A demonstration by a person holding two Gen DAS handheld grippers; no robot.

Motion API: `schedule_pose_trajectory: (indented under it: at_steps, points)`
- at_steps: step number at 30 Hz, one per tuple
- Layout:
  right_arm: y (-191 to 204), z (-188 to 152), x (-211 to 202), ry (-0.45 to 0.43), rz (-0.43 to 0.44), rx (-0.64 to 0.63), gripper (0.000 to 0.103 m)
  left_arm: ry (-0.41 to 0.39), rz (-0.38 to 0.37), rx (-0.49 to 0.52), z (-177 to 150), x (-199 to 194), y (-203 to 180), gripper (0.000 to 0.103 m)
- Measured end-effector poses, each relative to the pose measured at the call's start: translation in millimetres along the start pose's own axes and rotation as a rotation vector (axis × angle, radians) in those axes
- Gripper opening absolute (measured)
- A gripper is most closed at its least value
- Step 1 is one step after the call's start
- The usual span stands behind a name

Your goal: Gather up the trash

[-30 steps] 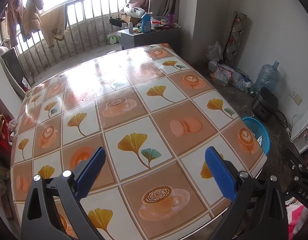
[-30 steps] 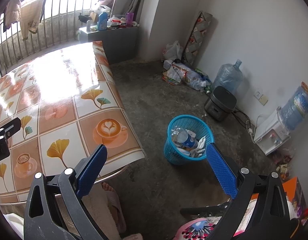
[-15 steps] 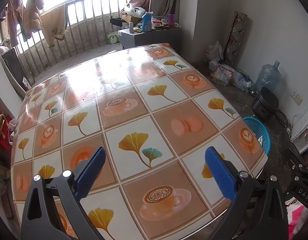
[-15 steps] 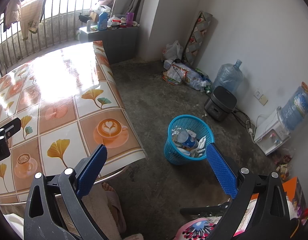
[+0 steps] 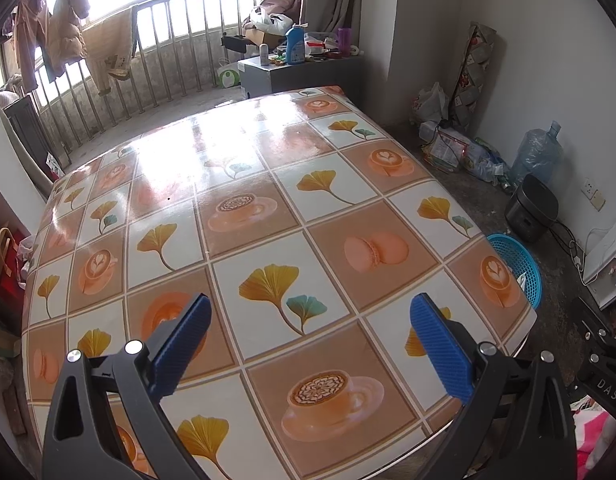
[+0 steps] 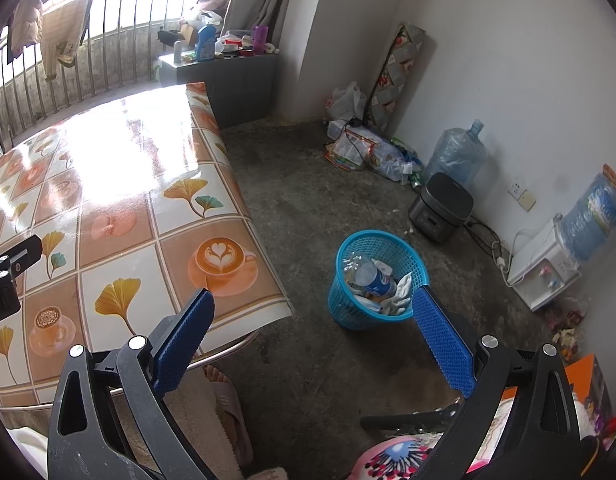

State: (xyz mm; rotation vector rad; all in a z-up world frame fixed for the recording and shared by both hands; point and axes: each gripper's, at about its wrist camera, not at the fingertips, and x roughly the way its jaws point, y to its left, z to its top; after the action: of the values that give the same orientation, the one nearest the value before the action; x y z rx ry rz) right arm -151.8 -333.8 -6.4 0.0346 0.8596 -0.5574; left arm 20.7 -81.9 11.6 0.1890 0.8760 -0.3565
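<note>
Now both grippers' fingers released: left gripper [image 5: 308, 332] over table [image 5: 267, 184], right gripper [image 6: 312, 320] near blue basket [image 6: 350, 316].

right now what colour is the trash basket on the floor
Bright blue mesh plastic basket, seen best in the right wrist view.

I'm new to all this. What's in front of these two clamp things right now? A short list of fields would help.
left tool: open, holds nothing, over the table
right tool: open, holds nothing, over the floor by the table's edge
table top: patterned cloth, no loose items in view
basket: blue, on the floor beside the table
basket contents: bottle, crumpled paper
trash on table: none seen
</note>
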Motion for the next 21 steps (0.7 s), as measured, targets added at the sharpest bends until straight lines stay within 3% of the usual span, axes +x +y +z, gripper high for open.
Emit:
schedule_pose_trajectory:
  at_steps: [21]
  points:
    - [0.2, -0.3, -0.4, -0.005, 0.0, -0.005, 0.095, -0.003, 0.006, -0.003, -0.7, -0.6, 0.2, 0.097]
